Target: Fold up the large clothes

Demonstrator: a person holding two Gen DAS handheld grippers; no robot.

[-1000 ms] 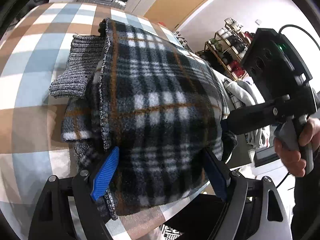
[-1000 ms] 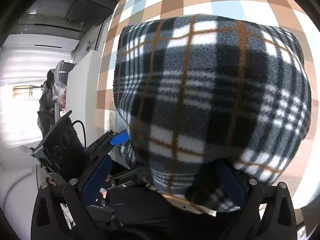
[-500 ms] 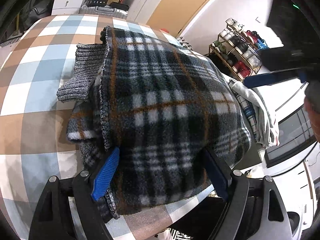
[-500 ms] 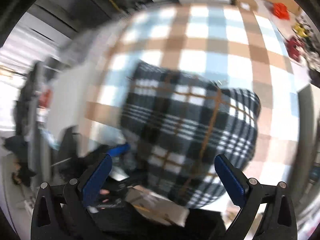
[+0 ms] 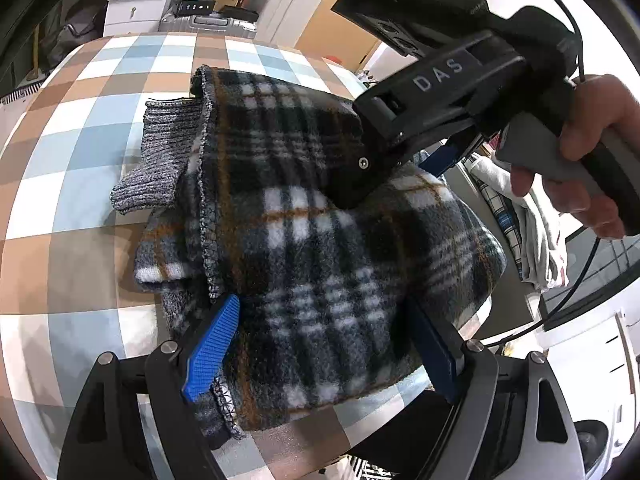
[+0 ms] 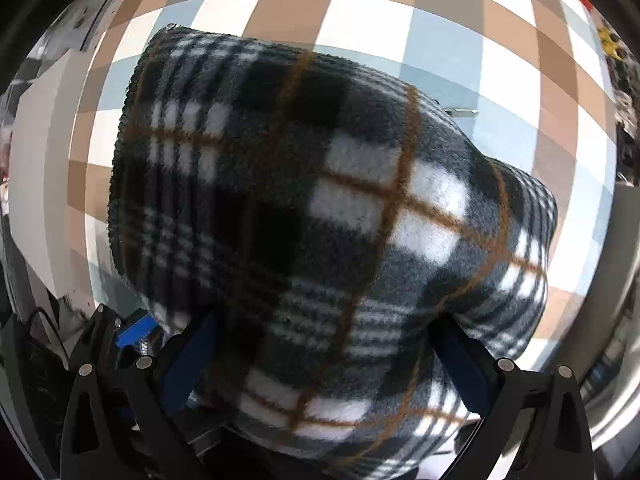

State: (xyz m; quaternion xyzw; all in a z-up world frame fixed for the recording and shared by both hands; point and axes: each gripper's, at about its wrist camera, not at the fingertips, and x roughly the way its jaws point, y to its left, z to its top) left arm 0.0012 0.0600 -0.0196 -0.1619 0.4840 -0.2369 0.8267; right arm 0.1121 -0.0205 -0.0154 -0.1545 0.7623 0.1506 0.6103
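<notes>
A folded black, white and orange plaid fleece garment (image 5: 320, 240) lies on the checkered table (image 5: 80, 160), near its front edge. A grey ribbed knit cuff (image 5: 160, 168) sticks out on its left side. My left gripper (image 5: 320, 352) is open and wide, with its blue pads on either side of the bundle's near end. My right gripper (image 5: 400, 176), held by a hand (image 5: 592, 152), points steeply down onto the top of the bundle. In the right wrist view the garment (image 6: 320, 200) bulges up between the wide, open right gripper (image 6: 320, 360) fingers, over the table (image 6: 440, 20).
The table edge runs close under the garment at the lower right of the left wrist view. Beyond it, a pile of pale clothes (image 5: 532, 220) hangs at the right. White drawers (image 5: 136, 0), a suitcase (image 5: 208, 24) and cabinets stand behind the table's far side.
My right gripper lifted clear of the garment half a second ago, then came back down onto its top. My left gripper has kept its place around the near end.
</notes>
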